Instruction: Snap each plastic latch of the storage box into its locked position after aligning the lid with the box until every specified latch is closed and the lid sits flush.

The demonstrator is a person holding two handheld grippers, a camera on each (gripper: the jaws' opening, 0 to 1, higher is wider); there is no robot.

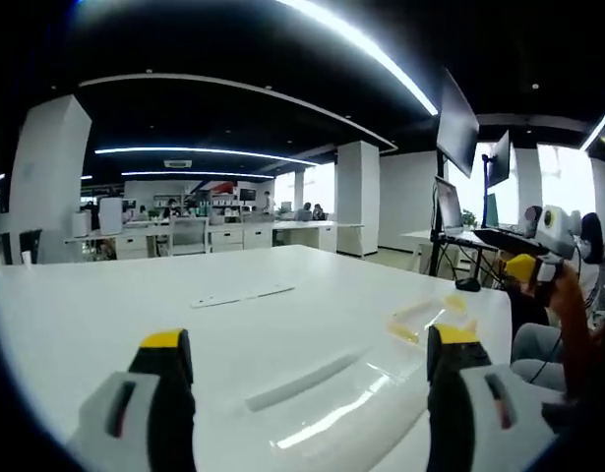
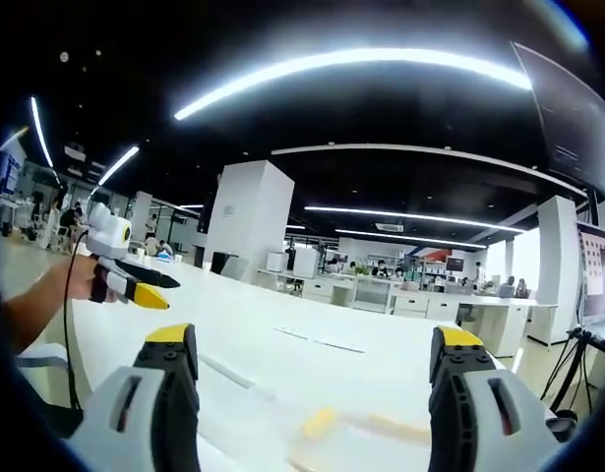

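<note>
clear lid (image 1: pixel 332 388) under left gripper (image 1: pixel 312 359), monitors (image 1: pixel 457 123) beyond

An open-plan office is shown. Long curved white strip lights (image 1: pixel 366 44) are set into a dark ceiling, which is carried by broad white square pillars (image 2: pixel 248 221). Rows of white desks with drawer units (image 1: pixel 228 236) are seen in the background, where people are seated. Dark flat monitors on black stands (image 1: pixel 457 128) are mounted beside the wide glossy white counter (image 1: pixel 135 295).
</note>
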